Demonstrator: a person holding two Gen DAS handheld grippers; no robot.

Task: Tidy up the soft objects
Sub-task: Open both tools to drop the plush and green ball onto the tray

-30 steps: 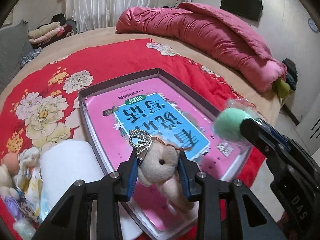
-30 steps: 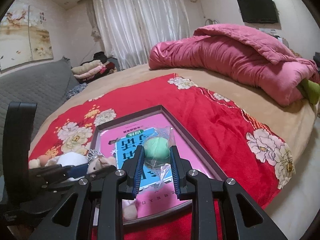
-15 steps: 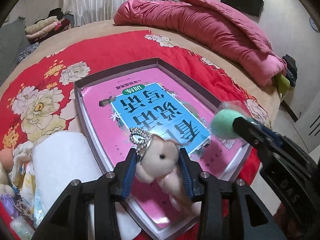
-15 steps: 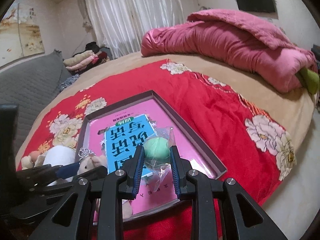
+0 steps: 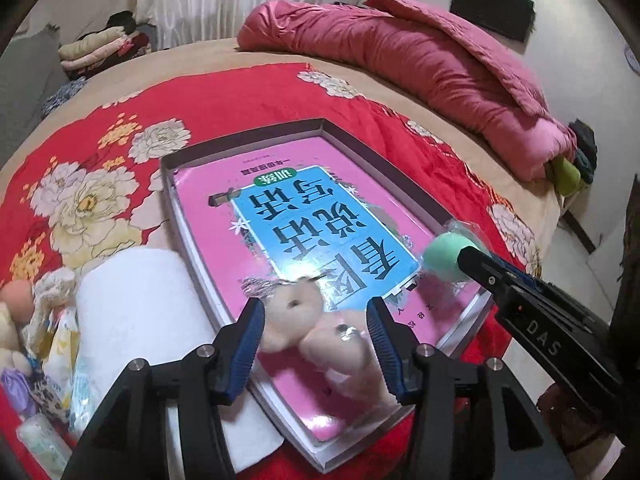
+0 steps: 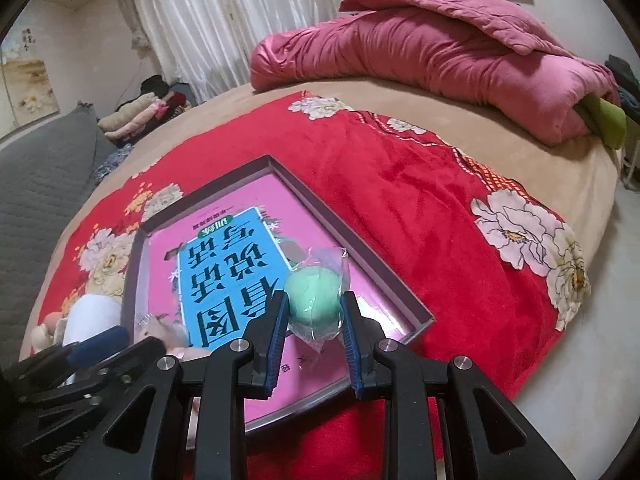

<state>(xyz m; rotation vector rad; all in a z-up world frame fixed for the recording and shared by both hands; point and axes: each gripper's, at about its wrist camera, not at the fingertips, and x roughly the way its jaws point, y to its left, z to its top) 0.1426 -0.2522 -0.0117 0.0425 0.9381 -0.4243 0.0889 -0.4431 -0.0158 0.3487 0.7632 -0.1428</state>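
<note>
A shallow dark-rimmed box (image 5: 240, 140) lies on the red floral blanket with a pink and blue book inside. My left gripper (image 5: 314, 320) hovers over its near end, jaws opening. A beige plush toy (image 5: 296, 312) with a silver crown lies blurred between the blue pads on the book, and the right pad stands apart from it. In the right wrist view, my right gripper (image 6: 314, 300) is shut on a green ball (image 6: 314, 296) in clear plastic wrap, above the box's (image 6: 340, 224) near right corner. The same ball (image 5: 440, 252) shows at the right of the left wrist view.
A white soft roll (image 5: 140, 292) lies against the box's left side, with several small plush toys (image 5: 16, 300) and packets beyond it. A rolled pink quilt (image 5: 400, 40) fills the far side of the bed. Grey sofa (image 6: 40, 168) at left, bed edge at right.
The left jaws have spread and the plush toy has sunk from between them onto the book. The right gripper has come lower over the box, still holding the green ball.
</note>
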